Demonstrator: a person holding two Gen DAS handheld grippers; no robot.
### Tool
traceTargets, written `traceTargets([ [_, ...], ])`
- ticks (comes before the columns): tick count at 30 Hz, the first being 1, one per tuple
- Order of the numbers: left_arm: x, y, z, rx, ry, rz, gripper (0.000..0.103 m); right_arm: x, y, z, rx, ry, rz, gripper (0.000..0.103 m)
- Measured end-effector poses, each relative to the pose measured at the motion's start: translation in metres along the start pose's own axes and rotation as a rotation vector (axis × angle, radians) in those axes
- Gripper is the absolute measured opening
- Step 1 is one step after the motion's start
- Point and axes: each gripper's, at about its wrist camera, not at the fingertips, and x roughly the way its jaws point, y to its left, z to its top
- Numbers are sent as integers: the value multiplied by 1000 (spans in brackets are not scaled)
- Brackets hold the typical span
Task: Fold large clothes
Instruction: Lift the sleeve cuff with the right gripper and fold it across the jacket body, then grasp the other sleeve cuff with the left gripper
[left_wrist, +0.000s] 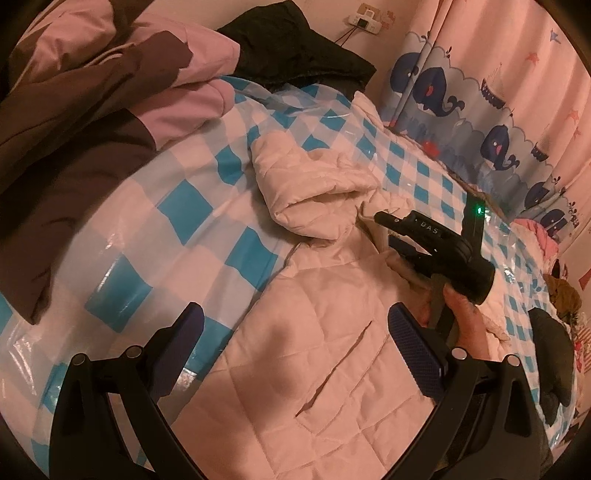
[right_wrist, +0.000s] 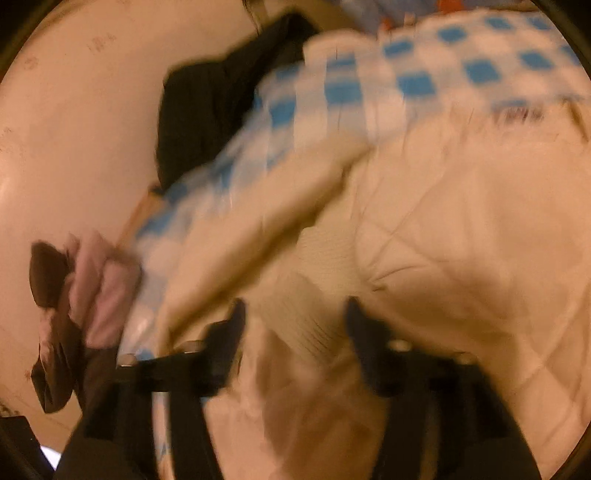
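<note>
A cream quilted jacket (left_wrist: 325, 317) lies spread on the bed, one sleeve (left_wrist: 306, 184) folded across its top. My left gripper (left_wrist: 295, 314) hovers open over the jacket's body with nothing between its fingers. A hand (left_wrist: 465, 317) holds my right gripper (left_wrist: 386, 230) low by the jacket's collar area. The right wrist view is blurred. There the right gripper (right_wrist: 293, 306) has its jaws apart and the jacket's ribbed cuff (right_wrist: 310, 314) lies between them. The pads do not seem to press on it. More of the quilted jacket (right_wrist: 461, 221) fills the right of that view.
A blue-and-white checked plastic cover (left_wrist: 166, 229) is spread over the bed. A brown and pink jacket pile (left_wrist: 92, 92) sits at the far left, with a black garment (left_wrist: 295, 48) behind it. A whale-print curtain (left_wrist: 480, 110) hangs along the right side.
</note>
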Motion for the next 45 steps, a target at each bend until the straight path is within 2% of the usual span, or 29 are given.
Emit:
traceTargets([
  [3, 8, -18, 0, 49, -10, 32, 96, -40, 9, 5, -58, -62, 20, 67],
  [5, 19, -40, 7, 117, -13, 27, 96, -81, 6, 10, -93, -127, -29, 74],
  [8, 40, -83, 32, 223, -46, 34, 96, -145, -19, 17, -132, -203, -250, 79],
  [9, 49, -96, 41, 240, -54, 25, 96, -164, -35, 19, -135, -218, -332, 80],
  [11, 77, -131, 59, 277, -60, -6, 96, -193, -77, 21, -78, -228, -444, 80],
  [14, 129, -179, 67, 373, -48, -3, 96, -210, -131, 16, 3, -225, -523, 80],
  [17, 189, -204, 56, 478, 27, 89, 96, -200, -172, 5, 46, -182, -572, 80],
  [18, 209, -206, 49, 502, 73, 122, 96, -190, -187, -2, 56, -155, -571, 81],
  [19, 233, -203, 41, 528, 132, 186, 97, -183, -195, -7, 58, -148, -565, 82],
  [20, 247, -197, 36, 524, 170, 192, 97, -180, -197, -8, 52, -157, -563, 86],
  [21, 254, -189, 34, 489, 193, 162, 97, -175, -193, -7, 25, -144, -576, 91],
  [23, 255, -181, 36, 450, 205, 139, 97, -169, -186, -5, -24, -120, -608, 94],
  [26, 250, -188, 33, 490, 186, 171, 97, -195, -184, -14, -17, -243, -534, 93],
  [27, 248, -190, 34, 500, 179, 177, 97, -201, -192, -14, 27, -258, -505, 94],
  [29, 227, -194, 37, 547, 110, 209, 96, -198, -204, -12, 80, -221, -458, 94],
  [31, 197, -199, 46, 609, -13, 207, 96, -206, -204, -15, 87, -281, -423, 94],
  [33, 169, -204, 65, 721, -117, 216, 96, -208, -202, -16, 84, -308, -411, 94],
  [35, 160, -204, 86, 806, -152, 244, 96, -212, -200, -18, 85, -340, -409, 94],
  [37, 163, -204, 106, 857, -123, 243, 96, -207, -202, -17, 89, -317, -411, 95],
  [38, 170, -204, 117, 905, -68, 241, 96, -204, -203, -17, 90, -312, -413, 96],
  [41, 189, -210, 127, 1013, -37, 325, 96, -202, -202, -17, 86, -301, -422, 96],
  [42, 198, -211, 132, 1016, -9, 333, 96, -201, -203, -18, 85, -300, -421, 97],
  [45, 217, -215, 134, 980, 87, 263, 96, -200, -204, -18, 86, -299, -419, 97],
])
